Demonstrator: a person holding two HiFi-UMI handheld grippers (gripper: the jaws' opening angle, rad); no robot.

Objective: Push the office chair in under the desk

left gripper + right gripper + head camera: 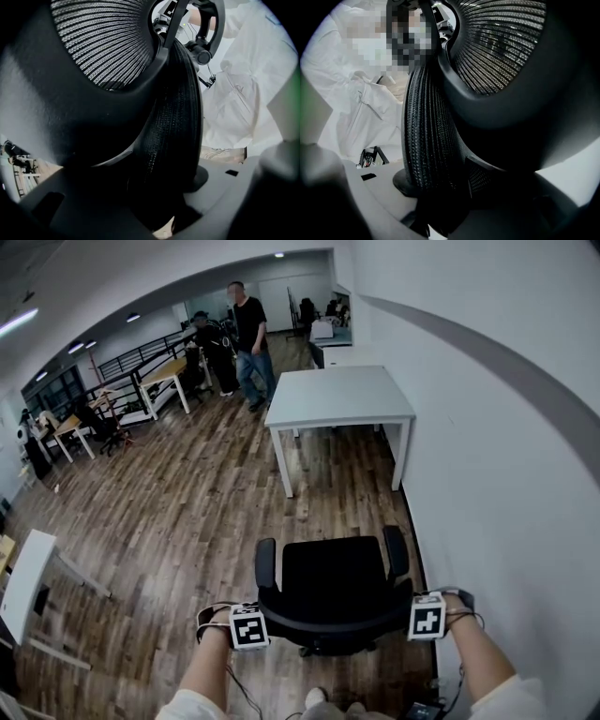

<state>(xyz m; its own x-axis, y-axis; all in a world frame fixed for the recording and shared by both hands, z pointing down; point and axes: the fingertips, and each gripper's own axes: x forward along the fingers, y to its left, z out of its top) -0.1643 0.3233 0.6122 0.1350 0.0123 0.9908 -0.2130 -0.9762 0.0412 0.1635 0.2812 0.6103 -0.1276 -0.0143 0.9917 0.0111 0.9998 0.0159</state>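
A black office chair (333, 582) stands just in front of me, its seat facing a white desk (337, 395) further ahead by the wall. My left gripper (251, 620) points down on the left end of the backrest's top edge, and my right gripper (427, 615) does the same on the right end. In the left gripper view the mesh backrest (178, 117) runs between the jaws of the left gripper (159, 187), pads pressed on it. In the right gripper view the backrest (426, 131) sits likewise clamped in the right gripper (440, 187).
A white wall (487, 427) runs along the right of the chair and desk. Wooden floor (187, 484) stretches left. A white table's edge (28, 577) is at the near left. A person (248, 334) stands beyond the desk, with more desks (169, 371) at the far left.
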